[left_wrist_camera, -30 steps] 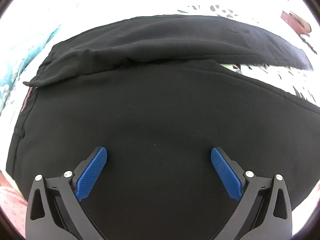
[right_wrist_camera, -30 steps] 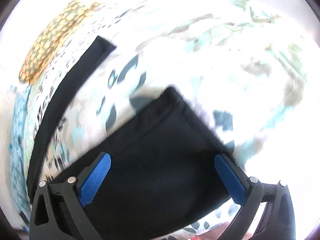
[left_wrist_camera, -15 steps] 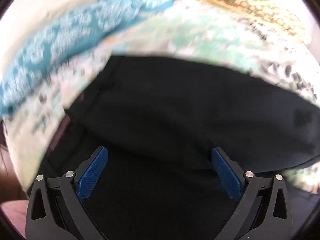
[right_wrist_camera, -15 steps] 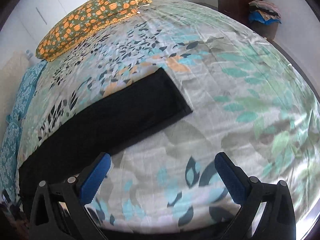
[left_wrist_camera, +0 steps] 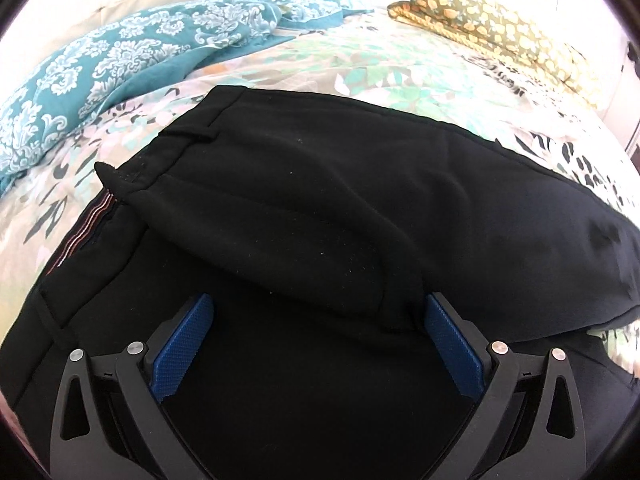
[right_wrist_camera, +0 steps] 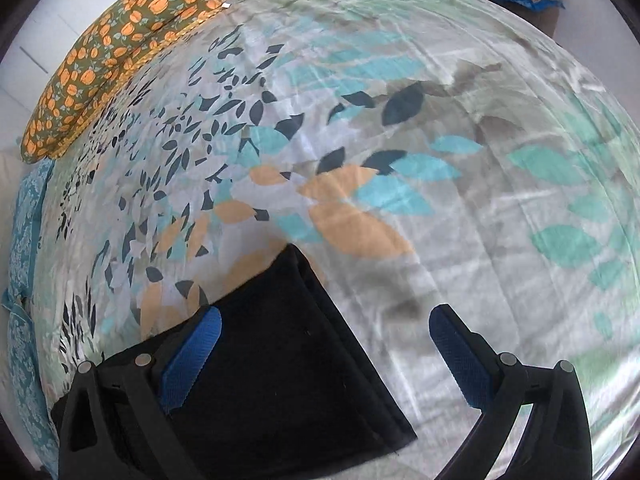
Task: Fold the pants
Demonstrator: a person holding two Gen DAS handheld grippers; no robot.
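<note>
Black pants (left_wrist_camera: 360, 208) are laid out on the bed (right_wrist_camera: 460, 168), one half folded over the other, waistband end toward the teal patterned pillow (left_wrist_camera: 120, 56). Left gripper (left_wrist_camera: 318, 342) sits over the fabric, jaws spread wide, nothing pinched. Right gripper (right_wrist_camera: 324, 350) hovers above the leg hem (right_wrist_camera: 304, 364), also wide open and empty.

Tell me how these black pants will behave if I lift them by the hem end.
The black pants will likely drape and sag: the cloth lies in soft folds with one layer lapped over another. The hem end looks flat and thin, so it probably pinches easily. Pushing would likely bunch it on the patterned bedspread rather than slide it.
</note>
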